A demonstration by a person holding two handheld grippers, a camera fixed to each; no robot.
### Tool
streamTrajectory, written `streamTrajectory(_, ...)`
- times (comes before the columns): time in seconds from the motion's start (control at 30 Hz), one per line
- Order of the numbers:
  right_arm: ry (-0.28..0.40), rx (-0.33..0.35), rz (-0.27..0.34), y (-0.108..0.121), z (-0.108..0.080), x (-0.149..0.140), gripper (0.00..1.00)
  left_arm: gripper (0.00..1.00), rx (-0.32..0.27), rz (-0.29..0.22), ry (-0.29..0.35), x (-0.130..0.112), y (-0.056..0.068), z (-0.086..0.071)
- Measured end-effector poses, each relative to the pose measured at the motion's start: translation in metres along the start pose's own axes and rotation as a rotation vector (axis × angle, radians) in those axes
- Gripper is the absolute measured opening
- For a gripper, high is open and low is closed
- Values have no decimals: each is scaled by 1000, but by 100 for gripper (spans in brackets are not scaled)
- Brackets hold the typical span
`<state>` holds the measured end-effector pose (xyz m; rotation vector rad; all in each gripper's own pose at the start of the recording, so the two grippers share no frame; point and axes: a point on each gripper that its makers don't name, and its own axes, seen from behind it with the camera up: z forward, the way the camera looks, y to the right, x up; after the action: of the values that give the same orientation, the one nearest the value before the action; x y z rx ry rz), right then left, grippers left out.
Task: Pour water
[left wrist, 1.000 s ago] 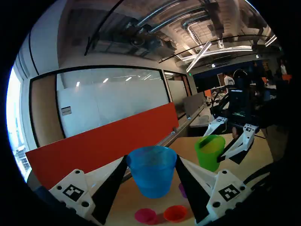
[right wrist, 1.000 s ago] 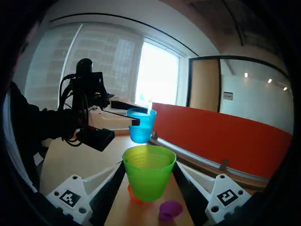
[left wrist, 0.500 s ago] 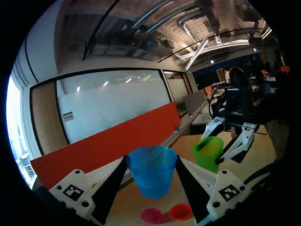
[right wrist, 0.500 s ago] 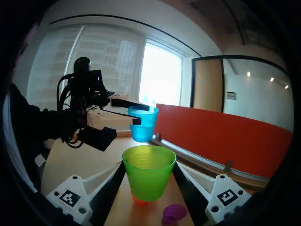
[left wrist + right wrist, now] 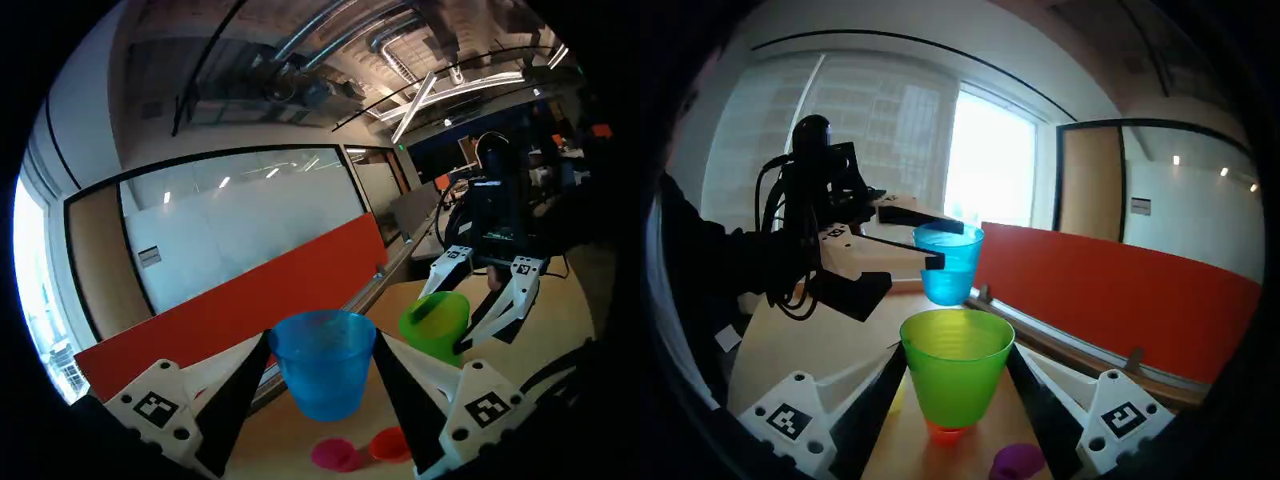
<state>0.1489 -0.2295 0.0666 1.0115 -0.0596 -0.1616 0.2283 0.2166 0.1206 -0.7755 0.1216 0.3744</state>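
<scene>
In the left gripper view my left gripper (image 5: 323,376) is shut on an upright blue cup (image 5: 322,365), held above the wooden table (image 5: 280,436). Farther right there, the green cup (image 5: 435,324) sits tilted between the fingers of the right gripper. In the right gripper view my right gripper (image 5: 958,384) is shut on the green cup (image 5: 957,366), and the blue cup (image 5: 948,263) hangs beyond it in the left gripper, whose holder's dark sleeve (image 5: 712,264) reaches in from the left. Both cups are lifted off the table and stand apart.
Small pink (image 5: 335,454) and orange (image 5: 390,444) cups lie on the table below the blue cup. An orange (image 5: 946,433) and a purple (image 5: 1016,462) cup lie under the green one. A red divider panel (image 5: 240,312) runs along the table's far edge.
Both grippers have risen a little with their cups. In the left gripper view the green cup has tipped slightly toward the blue one and drawn closer.
</scene>
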Motion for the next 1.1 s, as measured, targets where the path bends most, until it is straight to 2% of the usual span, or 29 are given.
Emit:
streamTrajectory(0.47, 2, 23, 5, -6, 13, -2, 90, 89, 16, 47, -4, 5, -4, -6)
streamTrajectory(1.1, 1, 50, 8, -16, 23, -3, 90, 89, 23, 135, -5, 15, -3, -9)
